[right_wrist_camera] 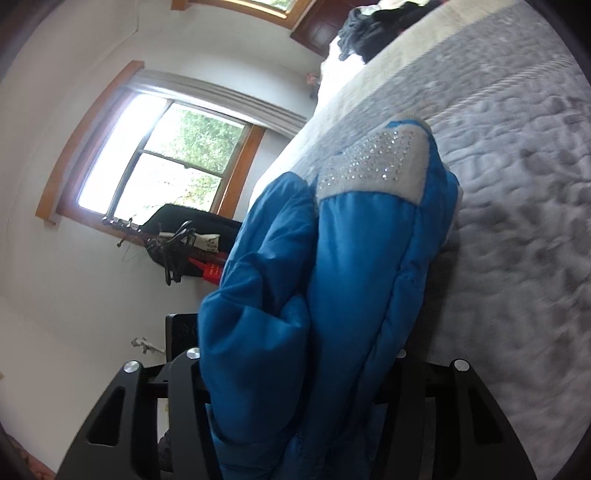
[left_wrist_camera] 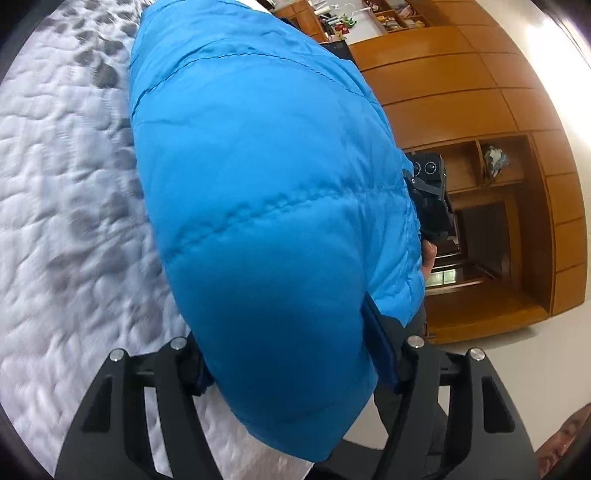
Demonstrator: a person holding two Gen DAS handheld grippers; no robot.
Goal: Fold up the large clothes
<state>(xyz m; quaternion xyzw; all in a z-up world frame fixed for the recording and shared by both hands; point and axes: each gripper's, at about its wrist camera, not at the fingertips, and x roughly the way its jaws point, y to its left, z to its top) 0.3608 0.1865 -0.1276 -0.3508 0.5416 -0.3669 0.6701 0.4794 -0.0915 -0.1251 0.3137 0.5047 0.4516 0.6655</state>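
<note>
Two wrist views, both pressed right up to the blue jacket (left_wrist_camera: 266, 206).
Left looks toward wooden cabinets (left_wrist_camera: 461, 92); right toward a window (right_wrist_camera: 162, 162); both share the quilted bed (right_wrist_camera: 517, 221).

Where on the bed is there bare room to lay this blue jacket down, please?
The grey quilted bedspread lies bare beside the blue puffer jacket, out to the cream border. It is crowded only at the far end, where dark clothes are piled.

Left hand-held gripper (left_wrist_camera: 295, 369) and right hand-held gripper (right_wrist_camera: 295, 373) each clamped on puffy blue quilted jacket (left_wrist_camera: 266, 192), raised.
</note>
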